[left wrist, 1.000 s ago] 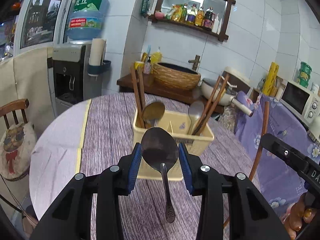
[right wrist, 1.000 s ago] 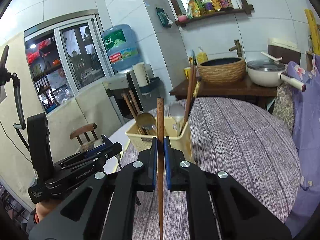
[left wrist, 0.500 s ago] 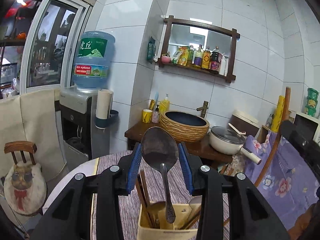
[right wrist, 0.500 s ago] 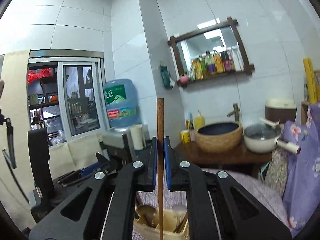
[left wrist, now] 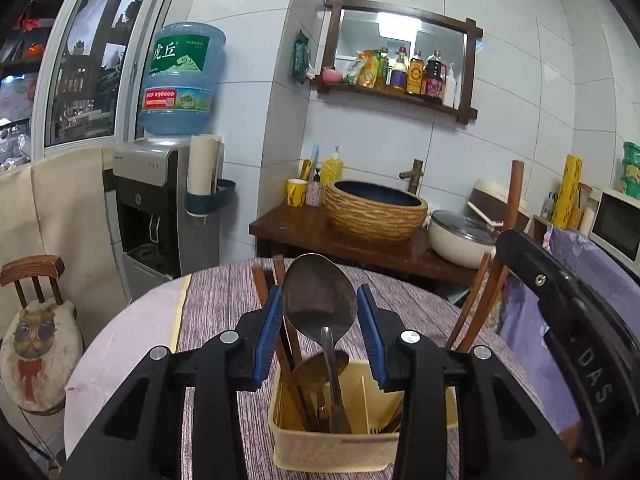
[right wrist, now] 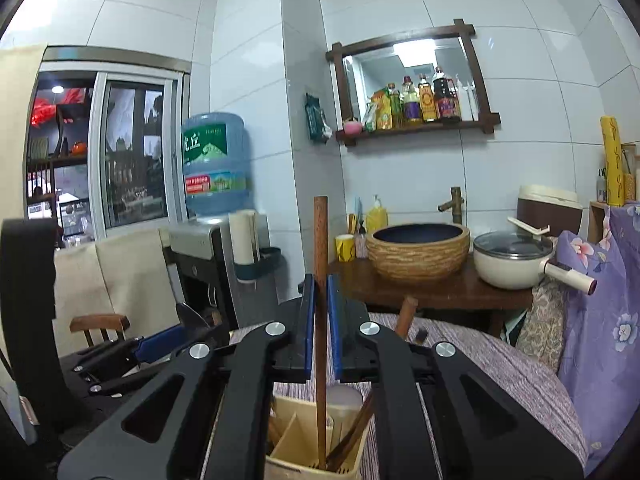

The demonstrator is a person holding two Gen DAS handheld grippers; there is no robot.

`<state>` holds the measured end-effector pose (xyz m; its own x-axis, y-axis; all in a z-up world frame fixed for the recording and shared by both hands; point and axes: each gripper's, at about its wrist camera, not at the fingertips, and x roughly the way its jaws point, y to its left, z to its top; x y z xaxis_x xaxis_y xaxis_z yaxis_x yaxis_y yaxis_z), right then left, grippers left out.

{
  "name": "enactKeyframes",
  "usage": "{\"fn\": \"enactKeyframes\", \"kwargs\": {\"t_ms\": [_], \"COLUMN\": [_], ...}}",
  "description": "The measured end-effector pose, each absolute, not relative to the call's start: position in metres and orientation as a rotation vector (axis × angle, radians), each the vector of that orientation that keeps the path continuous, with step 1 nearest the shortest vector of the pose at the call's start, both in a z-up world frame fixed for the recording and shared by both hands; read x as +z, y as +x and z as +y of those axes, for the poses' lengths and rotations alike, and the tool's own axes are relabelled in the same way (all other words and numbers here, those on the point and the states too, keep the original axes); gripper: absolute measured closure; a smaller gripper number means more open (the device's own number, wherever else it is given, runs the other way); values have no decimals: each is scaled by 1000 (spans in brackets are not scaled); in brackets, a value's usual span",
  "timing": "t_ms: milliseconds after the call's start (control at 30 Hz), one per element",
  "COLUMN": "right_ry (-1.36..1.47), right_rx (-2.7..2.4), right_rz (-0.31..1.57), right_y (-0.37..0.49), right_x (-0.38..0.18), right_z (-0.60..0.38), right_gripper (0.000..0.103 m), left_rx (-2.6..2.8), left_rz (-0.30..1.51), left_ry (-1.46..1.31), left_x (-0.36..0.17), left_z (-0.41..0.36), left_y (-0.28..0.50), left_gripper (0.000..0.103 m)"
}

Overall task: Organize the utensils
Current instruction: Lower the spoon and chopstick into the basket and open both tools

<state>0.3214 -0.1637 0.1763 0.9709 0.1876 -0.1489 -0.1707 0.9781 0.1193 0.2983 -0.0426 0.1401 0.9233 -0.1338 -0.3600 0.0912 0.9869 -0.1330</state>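
Note:
My left gripper (left wrist: 320, 320) is shut on a metal spoon (left wrist: 319, 300), bowl up, its handle reaching down into the left part of a cream utensil holder (left wrist: 332, 450) on the table. The holder holds wooden chopsticks (left wrist: 290, 344) and another spoon. My right gripper (right wrist: 321, 320) is shut on a single wooden chopstick (right wrist: 320, 240), held upright, its lower end inside the same holder (right wrist: 304, 436), in a right-hand compartment beside other chopsticks (right wrist: 352, 432). The right gripper's body shows at the right edge of the left wrist view (left wrist: 568, 320).
The holder stands on a round table with a purple striped cloth (left wrist: 224, 300). Behind are a wooden counter with a woven basin (left wrist: 374, 210), a pot (left wrist: 460, 236), a water dispenser (left wrist: 160, 200) and a small chair (left wrist: 32, 320) at the left.
Both grippers have tipped down toward the holder. The spoon's handle and the chopstick's lower end now sit inside it, where half a second ago they hung just above.

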Motion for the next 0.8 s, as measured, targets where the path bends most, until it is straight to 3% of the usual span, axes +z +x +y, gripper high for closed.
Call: {"fn": "enactKeyframes", "kwargs": {"t_ms": [433, 500, 567, 633, 700, 767, 800], "right_ry": [69, 64, 77, 99, 100, 91, 90], "right_rx": [223, 221, 232, 237, 240, 238, 239], "right_rz": [267, 256, 250, 229, 219, 225, 231], "right_y": [314, 305, 294, 276, 260, 243, 232], "right_x": [124, 124, 125, 127, 127, 125, 123], "right_z": [-167, -171, -176, -184, -188, -191, -193], "right_gripper": [95, 93, 80, 51, 50, 40, 30], "left_rx": [-181, -185, -185, -183, -181, -174, -172], "left_rz": [425, 414, 394, 371, 359, 351, 349], "left_ry": [-66, -60, -69, -83, -93, -110, -119], "left_x": [104, 105, 107, 108, 107, 104, 102], "left_z": [-42, -41, -36, -30, -23, -16, -12], "left_y": [287, 279, 269, 255, 241, 227, 218], "left_gripper": [64, 52, 41, 36, 27, 20, 16]}}
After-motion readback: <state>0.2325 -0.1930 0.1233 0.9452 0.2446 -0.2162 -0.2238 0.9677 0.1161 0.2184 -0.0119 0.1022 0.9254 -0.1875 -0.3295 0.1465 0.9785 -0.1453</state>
